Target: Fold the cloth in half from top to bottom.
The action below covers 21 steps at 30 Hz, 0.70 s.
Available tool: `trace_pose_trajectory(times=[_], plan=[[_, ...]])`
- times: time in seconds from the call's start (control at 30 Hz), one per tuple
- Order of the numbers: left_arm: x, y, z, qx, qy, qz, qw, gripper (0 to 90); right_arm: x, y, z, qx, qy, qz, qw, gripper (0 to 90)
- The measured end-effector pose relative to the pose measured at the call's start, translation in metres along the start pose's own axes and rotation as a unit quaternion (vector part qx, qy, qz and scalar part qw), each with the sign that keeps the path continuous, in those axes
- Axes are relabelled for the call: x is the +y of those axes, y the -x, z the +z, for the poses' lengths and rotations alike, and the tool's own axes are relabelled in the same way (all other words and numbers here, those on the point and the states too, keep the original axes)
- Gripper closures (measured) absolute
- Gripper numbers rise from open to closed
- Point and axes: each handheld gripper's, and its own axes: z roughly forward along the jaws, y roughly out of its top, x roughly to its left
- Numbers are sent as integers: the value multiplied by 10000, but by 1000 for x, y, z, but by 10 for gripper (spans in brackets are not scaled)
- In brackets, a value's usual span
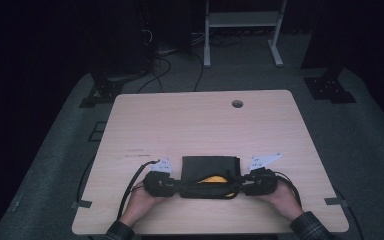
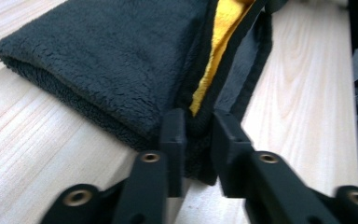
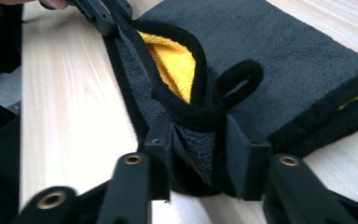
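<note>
The table (image 1: 200, 125) carries a folded black towel (image 1: 211, 167) near its front edge, long axis running left to right. Its fleece is dark with yellow lining showing at the near hem. The left tool (image 2: 198, 135) and right tool (image 3: 198, 140) each stand narrow around a corner; the right gripper view reveals a hanging loop (image 3: 240, 77).

The left claw (image 2: 198, 135) straddles the black-piped corner of a folded dark fleece cloth (image 2: 107, 60) lying on the pale wooden surface (image 2: 303, 107); a yellow lining (image 2: 221, 42) shows between its layers.
</note>
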Motion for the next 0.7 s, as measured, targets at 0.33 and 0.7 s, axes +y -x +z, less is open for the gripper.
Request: trace_pose_trajectory(times=[0.33,0.7], plan=[[9,3,-31,15,541,30,9985,728,-10,-2,-48,-122,639,139,9978,686],[27,-2,1,57,490,56,9988,803,9,2,-20,-225,553,-82,9982,820]])
